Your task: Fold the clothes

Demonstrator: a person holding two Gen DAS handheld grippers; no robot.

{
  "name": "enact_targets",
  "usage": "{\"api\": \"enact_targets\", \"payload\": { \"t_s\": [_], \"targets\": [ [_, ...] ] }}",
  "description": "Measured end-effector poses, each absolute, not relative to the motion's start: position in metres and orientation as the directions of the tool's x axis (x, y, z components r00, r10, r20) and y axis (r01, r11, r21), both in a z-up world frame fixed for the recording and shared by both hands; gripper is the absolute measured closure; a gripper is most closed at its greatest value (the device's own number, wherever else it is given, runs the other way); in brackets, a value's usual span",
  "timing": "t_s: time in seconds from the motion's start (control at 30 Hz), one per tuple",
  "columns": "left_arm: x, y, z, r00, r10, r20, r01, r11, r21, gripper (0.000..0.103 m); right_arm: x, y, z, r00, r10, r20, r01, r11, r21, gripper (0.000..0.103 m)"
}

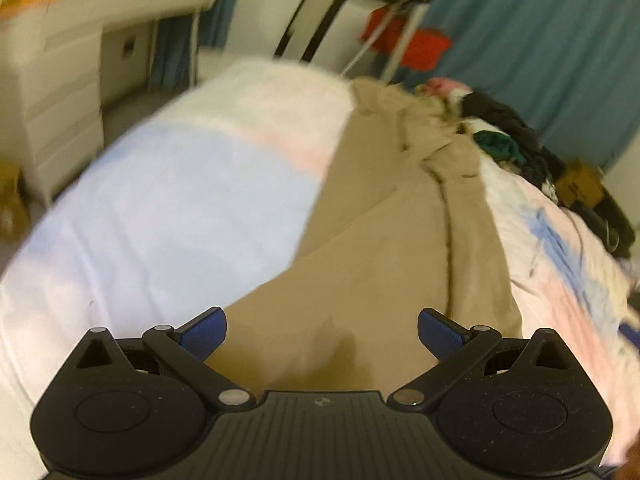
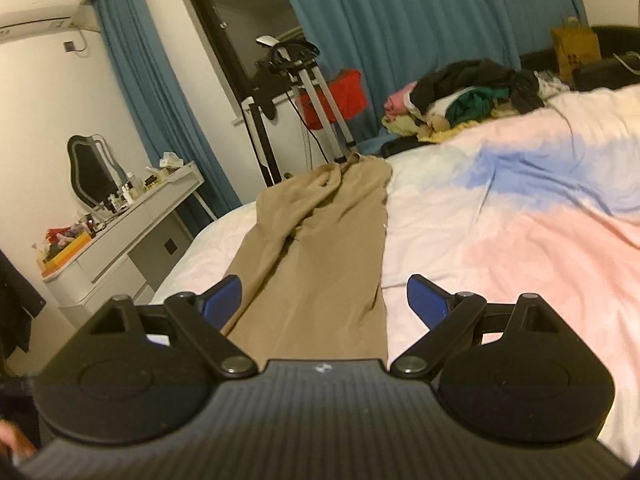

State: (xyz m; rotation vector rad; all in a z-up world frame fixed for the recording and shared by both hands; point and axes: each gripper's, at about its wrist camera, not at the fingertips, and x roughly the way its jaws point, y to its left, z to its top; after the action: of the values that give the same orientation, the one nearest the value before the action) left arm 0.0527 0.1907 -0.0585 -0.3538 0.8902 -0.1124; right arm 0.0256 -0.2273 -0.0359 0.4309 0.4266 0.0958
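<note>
Lying lengthwise on the bed, the tan trousers are seen stretched from the near edge toward the far end, where the cloth is bunched and creased. The left tool is held over the near part of the trousers with its blue pads spread wide and nothing between them; the right tool is likewise spread apart and empty above the near end. The fabric is judged soft, light and limp, likely to sag and slide rather than hold a shape, so a firm pinch through all the layers at an edge or corner is favoured over a grip mid-panel. Whether the legs are already laid one over the other cannot be settled. A pile of mixed clothes is seen at the far right of the bed.
</note>
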Motion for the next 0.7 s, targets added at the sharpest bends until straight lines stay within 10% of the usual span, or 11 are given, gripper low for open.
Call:
{"api": "enact_targets", "payload": {
  "t_s": [0.53,0.63,0.7],
  "targets": [
    [0.065,0.267,-0.093,0.538,-0.258,-0.803,-0.262,0.854,-0.45,0.038,0.037,-0.239,-0.055,0.852,0.284,-0.44,0.034,0.808,0.588,0.012],
    [0.062,0.245,-0.085,0.535,-0.206,-0.819,-0.195,0.914,-0.356,0.059,0.037,-0.24,-0.057,0.844,0.298,-0.446,0.037,0.797,0.603,0.012],
    [0.058,0.231,-0.078,0.543,-0.166,-0.823,-0.142,0.948,-0.285,0.096,0.037,-0.24,-0.059,0.839,0.303,-0.451,0.04,0.793,0.608,0.012]
  ]
}}
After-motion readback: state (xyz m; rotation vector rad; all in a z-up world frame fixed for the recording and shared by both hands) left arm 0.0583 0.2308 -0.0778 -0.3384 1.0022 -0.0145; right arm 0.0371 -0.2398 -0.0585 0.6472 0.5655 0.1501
